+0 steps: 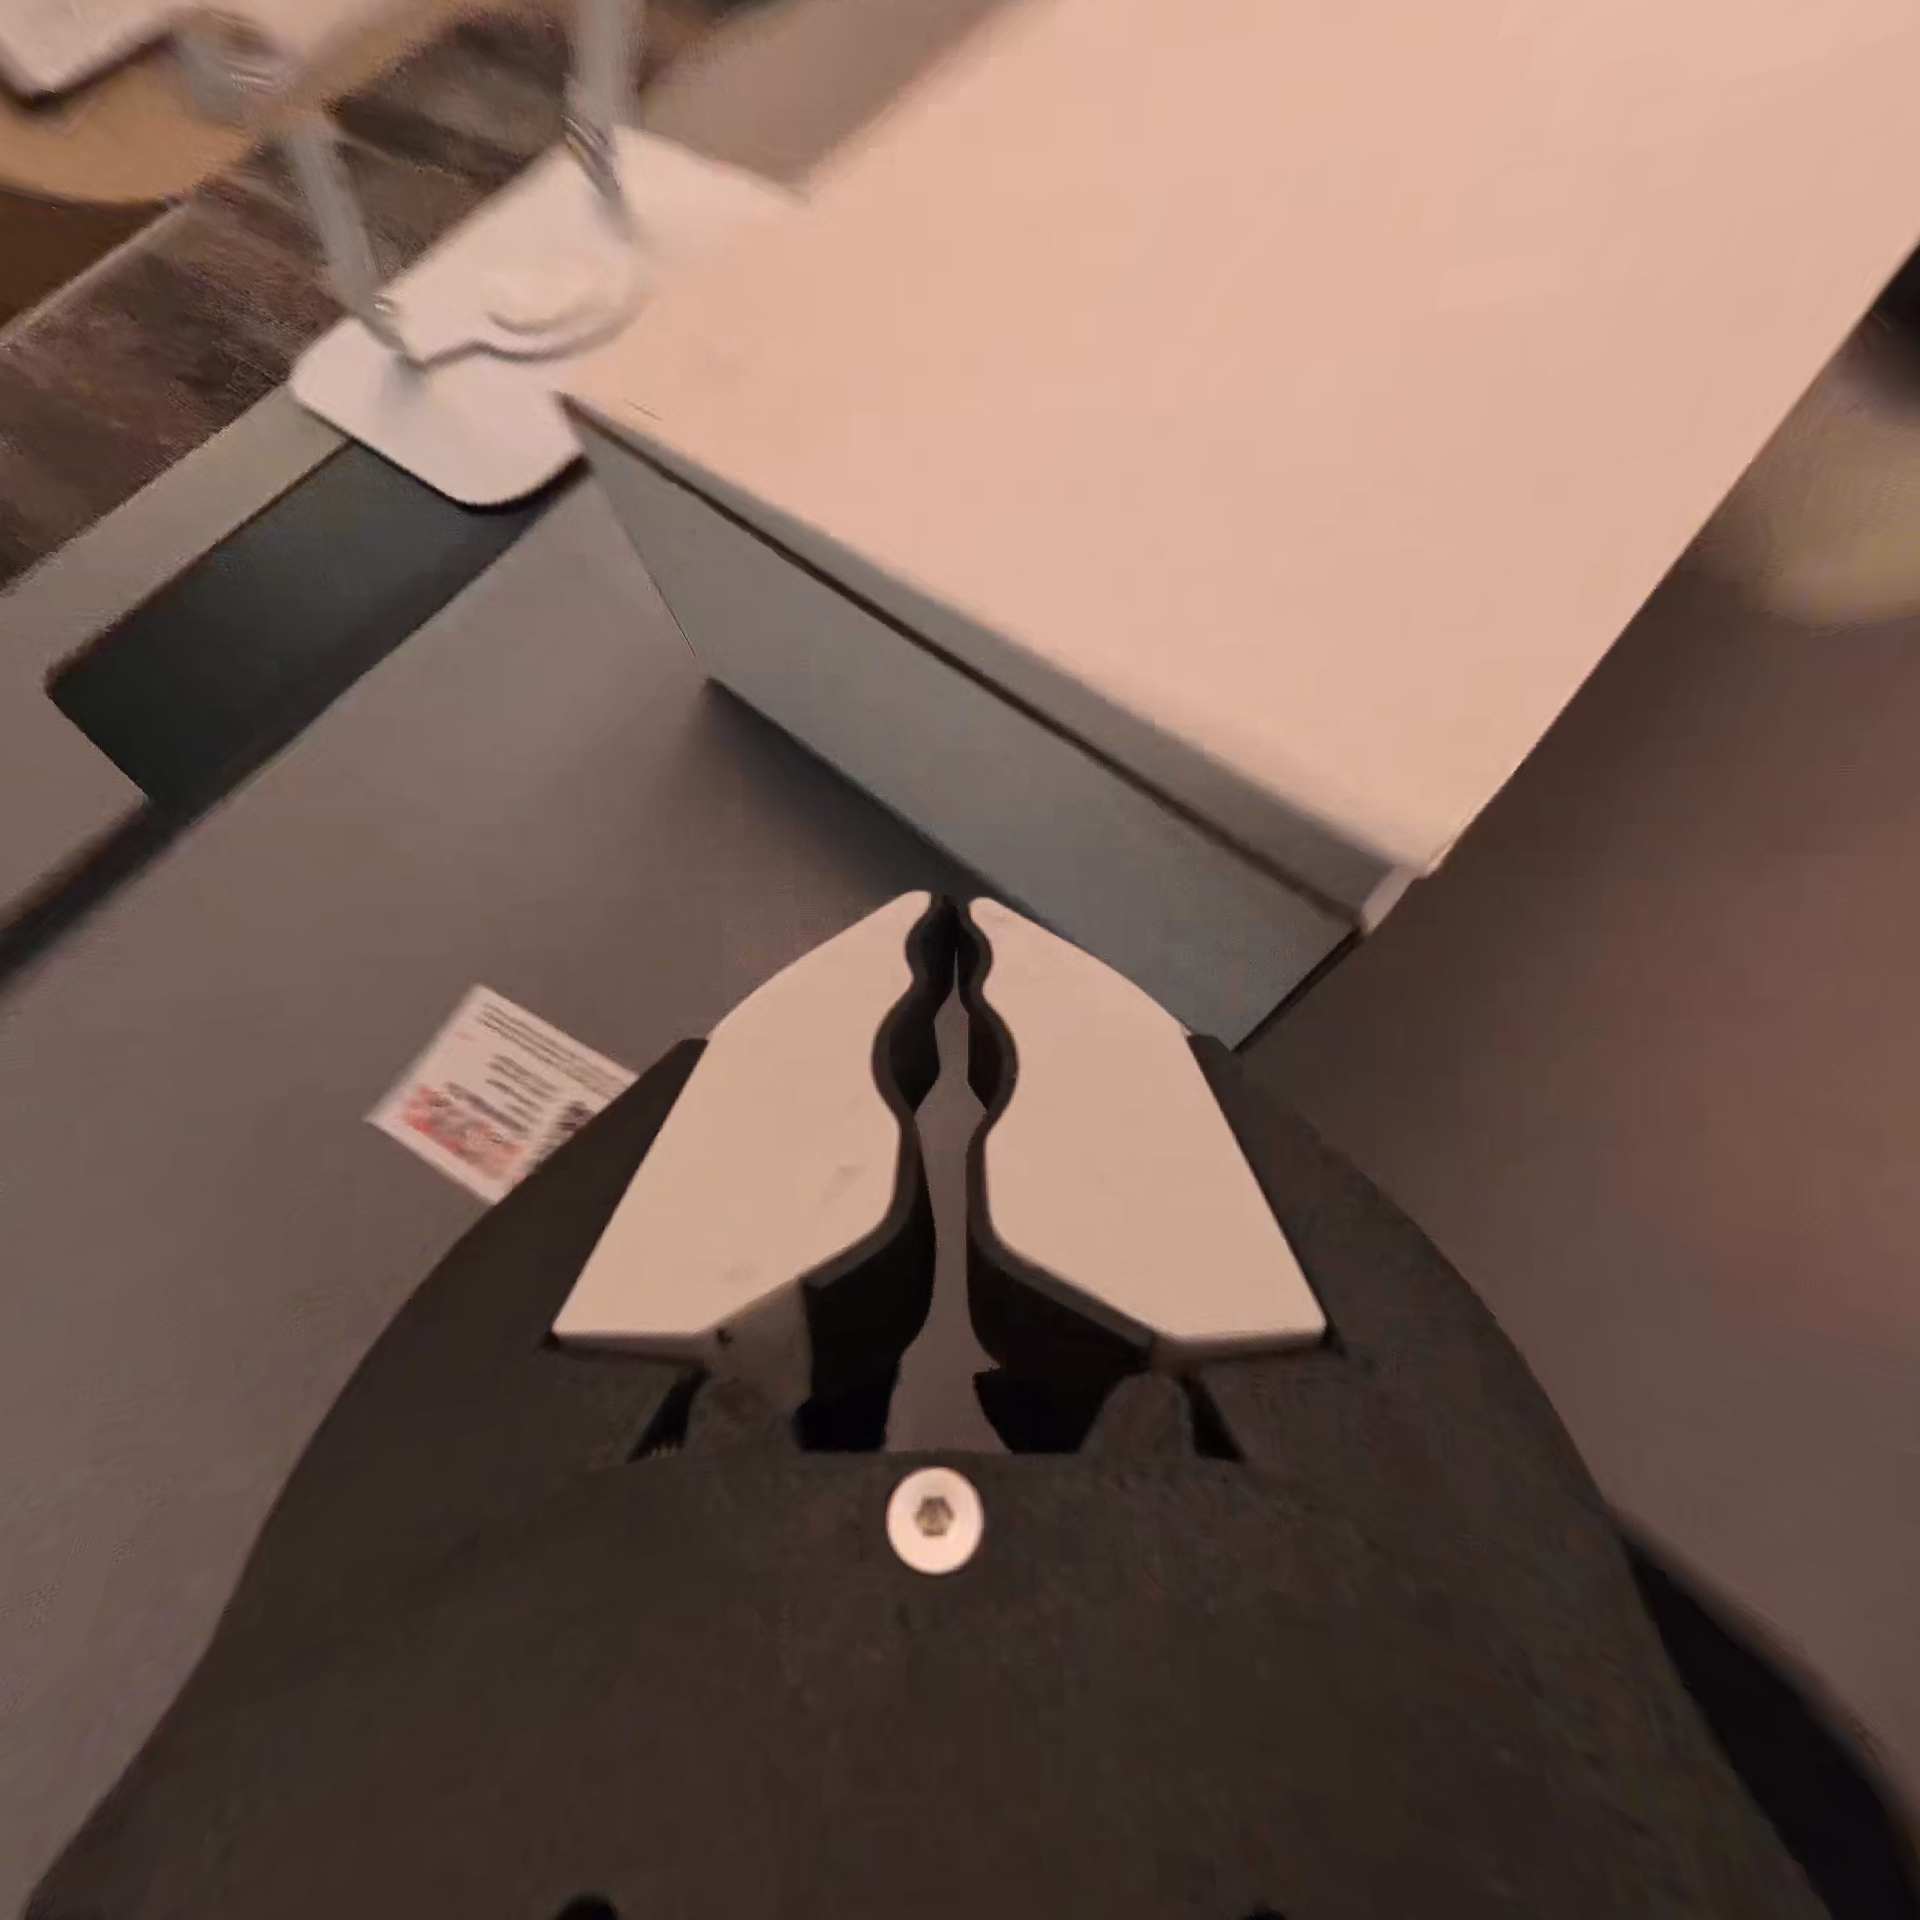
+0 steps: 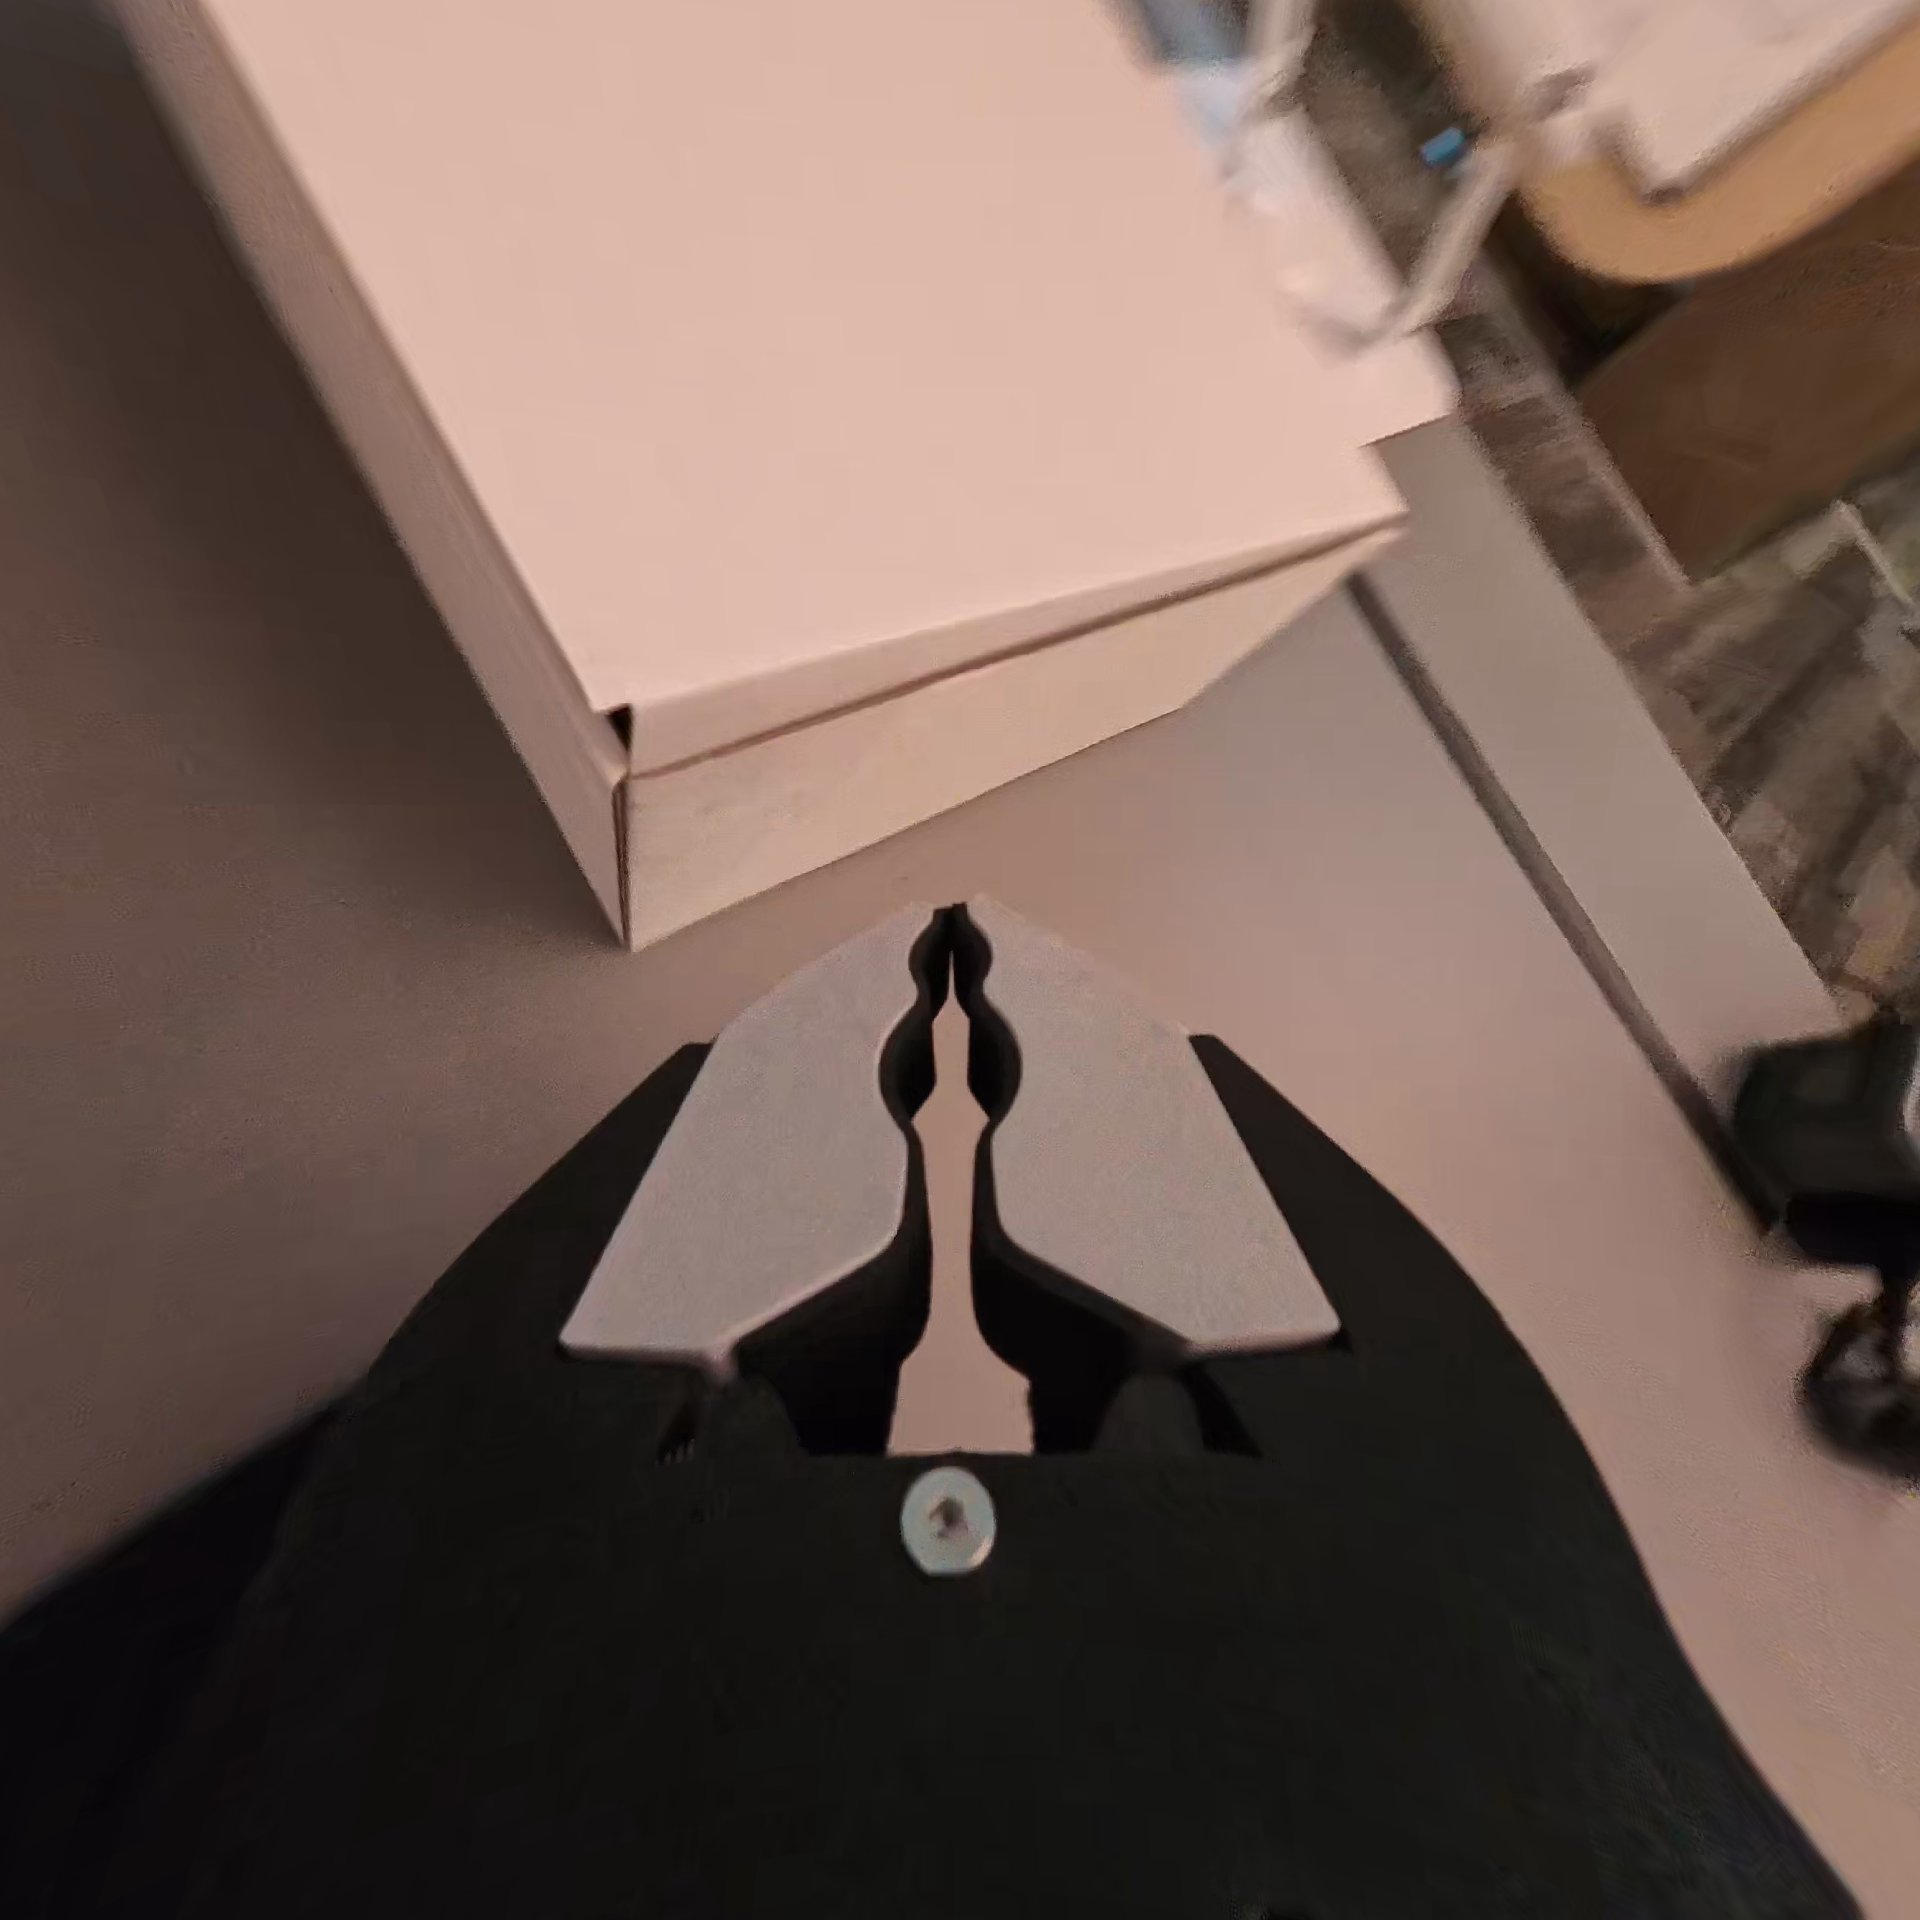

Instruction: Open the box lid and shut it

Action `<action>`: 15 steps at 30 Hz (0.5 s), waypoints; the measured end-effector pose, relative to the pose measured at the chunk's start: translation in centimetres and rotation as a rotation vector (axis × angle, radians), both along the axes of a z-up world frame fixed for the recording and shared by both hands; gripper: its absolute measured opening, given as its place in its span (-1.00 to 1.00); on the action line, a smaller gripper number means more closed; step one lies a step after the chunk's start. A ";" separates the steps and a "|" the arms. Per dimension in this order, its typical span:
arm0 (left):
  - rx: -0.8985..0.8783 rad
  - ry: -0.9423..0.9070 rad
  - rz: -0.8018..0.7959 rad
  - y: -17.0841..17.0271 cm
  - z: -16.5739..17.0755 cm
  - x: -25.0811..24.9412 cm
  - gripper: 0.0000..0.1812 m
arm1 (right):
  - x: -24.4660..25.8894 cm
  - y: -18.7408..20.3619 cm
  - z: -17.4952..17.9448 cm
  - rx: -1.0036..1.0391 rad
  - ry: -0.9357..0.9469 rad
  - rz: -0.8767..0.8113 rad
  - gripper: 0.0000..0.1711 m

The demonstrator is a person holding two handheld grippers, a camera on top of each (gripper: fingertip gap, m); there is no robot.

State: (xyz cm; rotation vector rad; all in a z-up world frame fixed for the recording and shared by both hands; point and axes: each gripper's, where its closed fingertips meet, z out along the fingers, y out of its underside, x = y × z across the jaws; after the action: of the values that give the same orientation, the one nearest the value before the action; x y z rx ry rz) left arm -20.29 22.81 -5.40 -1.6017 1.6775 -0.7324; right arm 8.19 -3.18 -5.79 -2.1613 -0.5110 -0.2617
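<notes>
A flat white cardboard box (image 1: 1195, 416) lies on the grey table with its lid (image 2: 790, 343) down. In the left wrist view my left gripper (image 1: 951, 909) is shut and empty, its tips just short of the box's shaded side wall (image 1: 987, 758). In the right wrist view my right gripper (image 2: 954, 914) is shut and empty, its tips close to the box's front wall (image 2: 935, 769) near its lower corner. The lid's seam runs along that front wall. Neither gripper touches the box as far as I can tell.
A white sticker (image 1: 499, 1091) lies on the table left of my left gripper. A white stand base (image 1: 457, 416) with metal rods sits beyond the box. A table edge (image 2: 1558, 831), a black object (image 2: 1839, 1143) and patterned floor lie to the right.
</notes>
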 end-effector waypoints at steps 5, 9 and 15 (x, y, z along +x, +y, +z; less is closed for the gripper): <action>-0.630 -0.465 0.042 -2.6 6.5 -0.8 -0.57 | -2.1 -1.4 6.2 0.436 0.709 -0.086 -0.46; -0.530 -0.418 0.099 -2.0 6.2 1.2 -0.24 | -1.7 0.8 6.1 0.386 0.799 -0.138 -0.25; -0.678 -0.316 0.125 4.0 6.3 8.0 -0.22 | 4.8 9.1 6.6 0.263 0.948 -0.232 -0.19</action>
State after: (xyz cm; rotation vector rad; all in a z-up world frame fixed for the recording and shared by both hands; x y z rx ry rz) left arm -12.28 26.84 0.93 -1.8782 1.1414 -1.5104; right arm 13.00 5.94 0.77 -1.8186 0.3016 0.5350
